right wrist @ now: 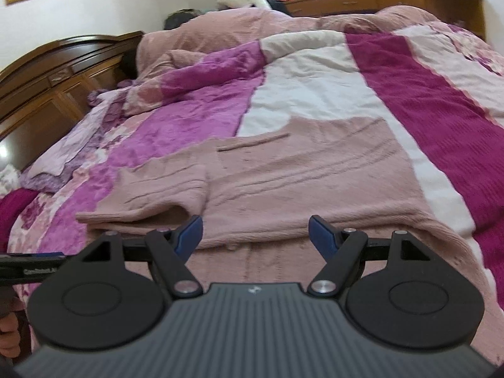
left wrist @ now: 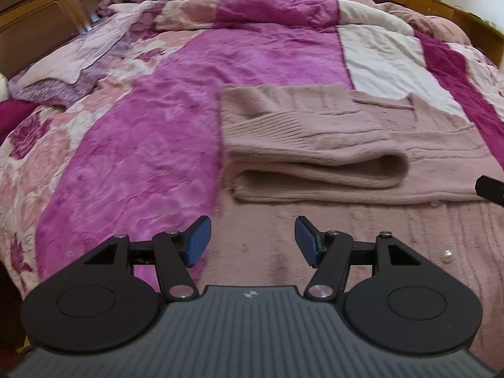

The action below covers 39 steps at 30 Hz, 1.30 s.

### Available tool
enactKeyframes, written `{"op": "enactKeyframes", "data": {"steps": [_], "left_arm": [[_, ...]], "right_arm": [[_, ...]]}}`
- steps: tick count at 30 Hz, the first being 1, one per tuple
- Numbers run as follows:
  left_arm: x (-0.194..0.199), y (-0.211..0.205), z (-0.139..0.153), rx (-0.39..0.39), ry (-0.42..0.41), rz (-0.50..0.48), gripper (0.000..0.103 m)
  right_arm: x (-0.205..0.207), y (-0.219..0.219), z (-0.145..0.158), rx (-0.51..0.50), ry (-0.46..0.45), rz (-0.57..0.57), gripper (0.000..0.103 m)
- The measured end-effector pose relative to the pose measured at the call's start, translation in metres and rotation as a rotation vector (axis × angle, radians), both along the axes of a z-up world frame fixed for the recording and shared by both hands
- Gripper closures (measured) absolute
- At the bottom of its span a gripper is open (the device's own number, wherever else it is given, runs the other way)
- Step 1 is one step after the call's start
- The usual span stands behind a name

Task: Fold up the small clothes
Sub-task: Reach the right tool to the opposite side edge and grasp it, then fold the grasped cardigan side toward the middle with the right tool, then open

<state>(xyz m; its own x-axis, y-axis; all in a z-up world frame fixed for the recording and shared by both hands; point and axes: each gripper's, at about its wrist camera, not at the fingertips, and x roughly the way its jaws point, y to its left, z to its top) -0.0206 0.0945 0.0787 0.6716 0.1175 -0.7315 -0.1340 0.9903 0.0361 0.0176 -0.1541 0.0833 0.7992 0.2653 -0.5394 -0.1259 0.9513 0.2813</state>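
A dusty-pink knitted sweater [left wrist: 315, 145] lies spread on the bed, with one sleeve folded across its body. It also shows in the right wrist view [right wrist: 302, 182], the folded sleeve [right wrist: 157, 195] at its left. My left gripper [left wrist: 252, 239] is open and empty, hovering just above the sweater's near part. My right gripper [right wrist: 255, 236] is open and empty, low over the sweater's near fold. The right gripper's tip shows at the right edge of the left wrist view [left wrist: 489, 189].
The bed is covered by a magenta, pink and white patchwork quilt [left wrist: 163, 145]. A crumpled pink blanket [right wrist: 252, 28] lies at the far end. A wooden headboard [right wrist: 53, 75] stands at the left. A small pearl button [left wrist: 446, 255] sits on the sweater.
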Motion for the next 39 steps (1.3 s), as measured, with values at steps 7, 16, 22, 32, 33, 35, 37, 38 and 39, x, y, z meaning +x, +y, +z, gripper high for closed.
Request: {"op": "enactKeyframes", "data": {"steps": [7,16,22,32,33,35,37,38,39], "left_arm": [[-0.01,0.024,-0.004,-0.012,0.011,0.053,0.037],[-0.021,0.044,-0.009,-0.029,0.013,0.1,0.037],[-0.024,0.051,-0.016,-0.049,0.028,0.109,0.036],[-0.022,0.053,-0.026,-0.071,0.037,0.107,0.036],[-0.022,0.054,-0.026,-0.071,0.037,0.106,0.036],[-0.022,0.054,-0.027,-0.069,0.037,0.105,0.036],[-0.022,0.053,-0.027,-0.067,0.037,0.105,0.036],[-0.022,0.053,-0.027,-0.067,0.037,0.105,0.036],[-0.021,0.053,-0.027,-0.067,0.037,0.105,0.036]], "right_arm": [[0.013,0.048,0.014,-0.08,-0.041,0.152,0.027],[0.037,0.128,0.022,-0.172,-0.079,0.379,0.027],[0.046,0.17,0.015,-0.2,-0.075,0.473,0.027],[0.063,0.211,-0.001,-0.318,-0.101,0.601,0.065],[0.065,0.211,-0.001,-0.31,-0.092,0.602,0.072],[0.068,0.206,0.003,-0.269,-0.083,0.565,0.089],[0.067,0.199,0.009,-0.245,-0.113,0.528,0.089],[0.067,0.193,0.013,-0.223,-0.121,0.513,0.089],[0.067,0.187,0.018,-0.196,-0.129,0.497,0.089]]}}
